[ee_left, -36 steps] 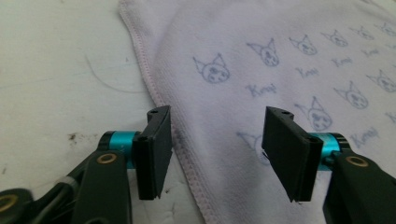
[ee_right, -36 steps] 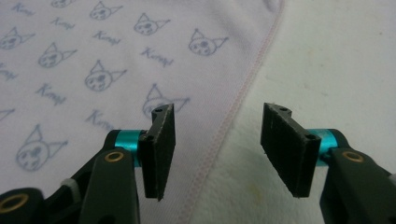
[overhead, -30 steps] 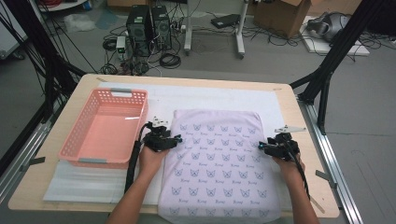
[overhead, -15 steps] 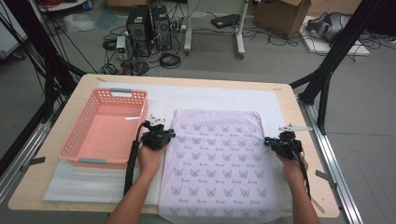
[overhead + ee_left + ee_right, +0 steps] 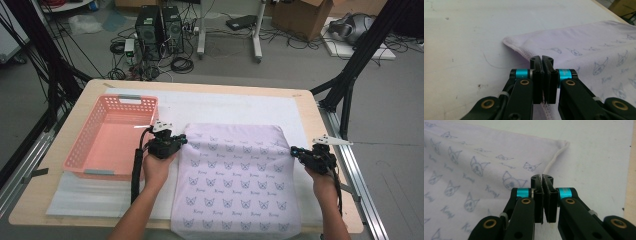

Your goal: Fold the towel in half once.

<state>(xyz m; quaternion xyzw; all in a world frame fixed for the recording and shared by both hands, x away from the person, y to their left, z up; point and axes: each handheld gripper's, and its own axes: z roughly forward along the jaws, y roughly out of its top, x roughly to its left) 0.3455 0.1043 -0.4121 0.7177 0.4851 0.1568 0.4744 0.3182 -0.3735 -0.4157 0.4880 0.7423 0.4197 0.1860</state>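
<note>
Grey floor [image 5: 300,70] behind the wooden table [image 5: 310,107], w/ a mess of black cables [image 5: 175,62] all over it. Two black PC towers [image 5: 159,25] sit far left-ish, cardboard box [image 5: 302,15] far right, metal stand legs [image 5: 257,35] in btwn. Black frame struts [image 5: 357,65] come down on the right side, even indoor light.

basket [image 5: 111,140] left of cloth [image 5: 235,175], on table [image 5: 305,107]
</note>
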